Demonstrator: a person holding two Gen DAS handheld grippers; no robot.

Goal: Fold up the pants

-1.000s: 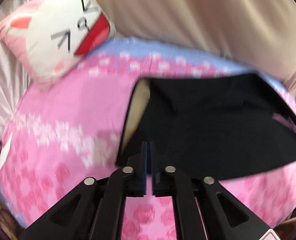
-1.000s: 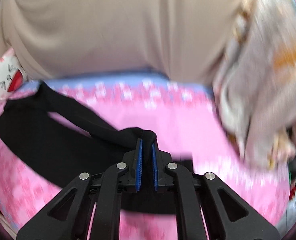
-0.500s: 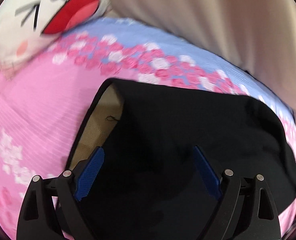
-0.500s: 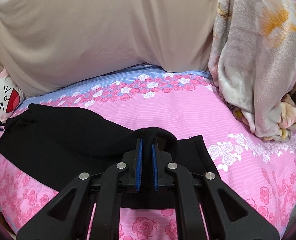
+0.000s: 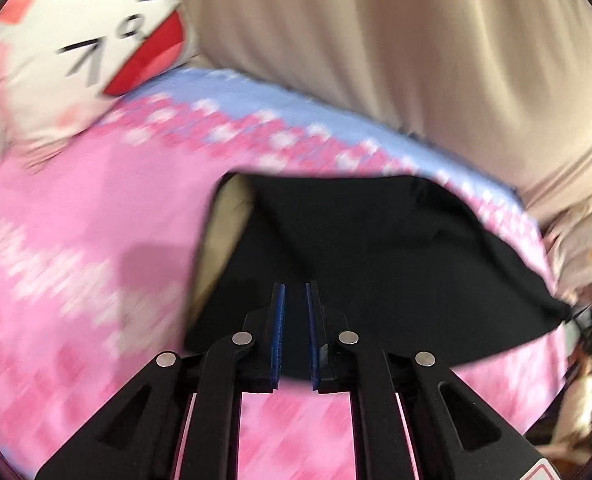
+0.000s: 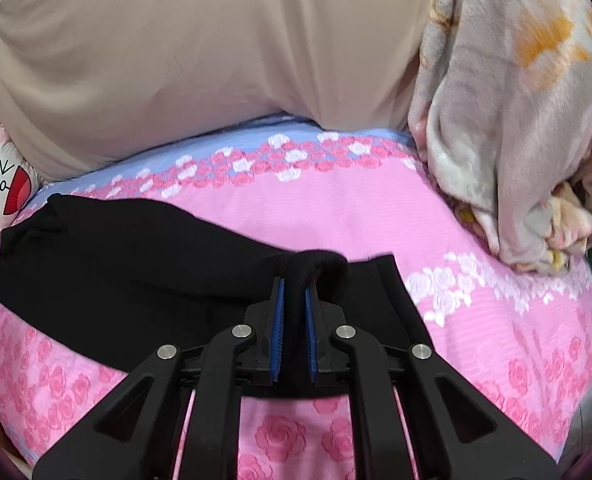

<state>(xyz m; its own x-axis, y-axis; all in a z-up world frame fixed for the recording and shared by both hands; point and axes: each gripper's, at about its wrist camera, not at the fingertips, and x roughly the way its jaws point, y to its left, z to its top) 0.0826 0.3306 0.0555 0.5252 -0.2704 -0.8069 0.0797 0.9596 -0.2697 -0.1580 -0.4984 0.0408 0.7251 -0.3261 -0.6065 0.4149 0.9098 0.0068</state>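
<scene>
**Both grippers clamped on the black pants, mid-bed**

On the pink rose-print bedspread (image 6: 375,216), that is where I have everything. The spread fills both my views, its blue band running along the far edge under a big beige cushion (image 6: 200,64). A pale floral blanket (image 6: 507,120) is heaped at the far right corner, and a white cartoon-face pillow (image 5: 92,44) sits at the far left corner.

The black pants (image 6: 108,264) lie across the near left part of the bed, stretched from the pillow side toward the middle. In my left view, which is blurred, a tan lining shows at the open end nearest the pillow.

My right gripper (image 6: 294,292) is pinched tight on a bunched fold of the black cloth, which humps up over the blue pads and sits lifted off the spread.

My left gripper (image 5: 294,294) has just snapped closed from wide open; its blue pads stand narrowly apart with black fabric between them, at the near edge of the pants. I read that as a grip on the cloth, though the blur keeps me from seeing the pinch cleanly.
</scene>
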